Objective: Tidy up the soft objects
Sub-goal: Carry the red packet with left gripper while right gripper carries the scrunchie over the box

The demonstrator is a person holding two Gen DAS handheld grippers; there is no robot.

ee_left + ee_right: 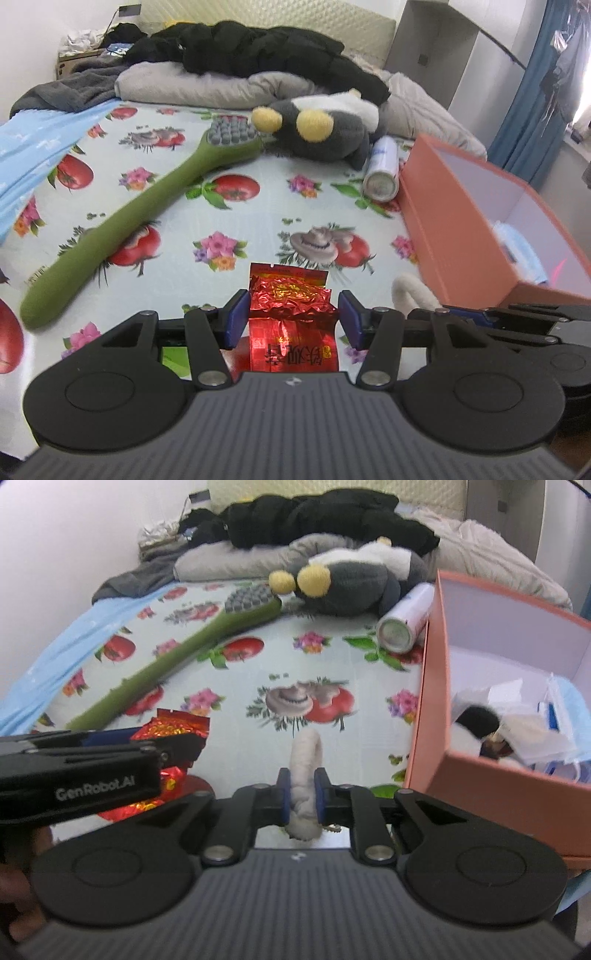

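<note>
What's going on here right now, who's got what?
A person is tidying a bed with a gripper in each hand. The left gripper has a red foil packet between its pads, which sit at the packet's sides. The right gripper is shut on a white fluffy ring. The orange box stands open to the right, already holding a mask and other soft bits. A green brush, a plush toy and a spray can lie on the sheet.
</note>
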